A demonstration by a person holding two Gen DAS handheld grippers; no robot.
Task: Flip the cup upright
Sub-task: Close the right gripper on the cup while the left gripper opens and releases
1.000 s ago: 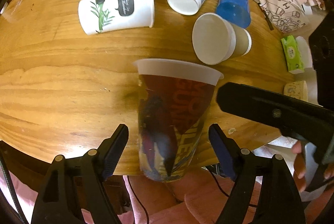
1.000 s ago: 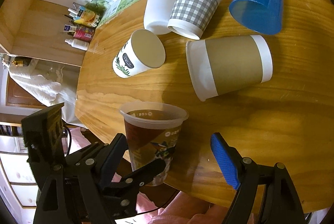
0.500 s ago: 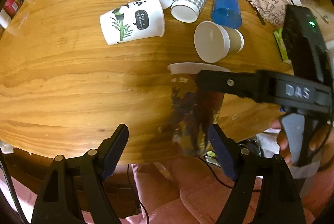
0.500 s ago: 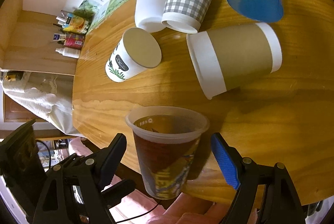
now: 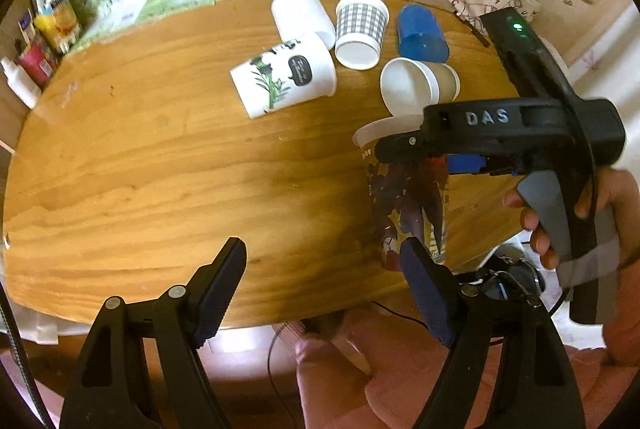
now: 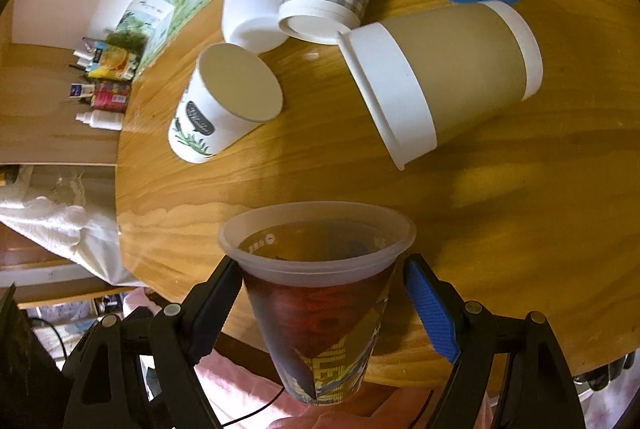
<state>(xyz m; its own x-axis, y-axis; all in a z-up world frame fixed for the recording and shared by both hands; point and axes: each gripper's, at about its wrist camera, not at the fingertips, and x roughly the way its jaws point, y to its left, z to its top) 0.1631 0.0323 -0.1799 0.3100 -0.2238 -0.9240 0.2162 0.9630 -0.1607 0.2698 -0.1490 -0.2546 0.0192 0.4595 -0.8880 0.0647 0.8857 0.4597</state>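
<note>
Printed plastic cup (image 6: 320, 305), mouth up, between the right gripper (image 6: 322, 303) fingers at the near table (image 5: 160, 169) edge; contact unclear. Thin, light, likely crushable and slick: hold gently just under the rim. Left gripper (image 5: 320, 289) spread, empty.

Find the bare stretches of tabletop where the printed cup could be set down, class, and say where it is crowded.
Bare wood spans the table from the panda cup to the near edge. Crowded: far side, around the checked cup, blue cup and brown-sleeved cup.
</note>
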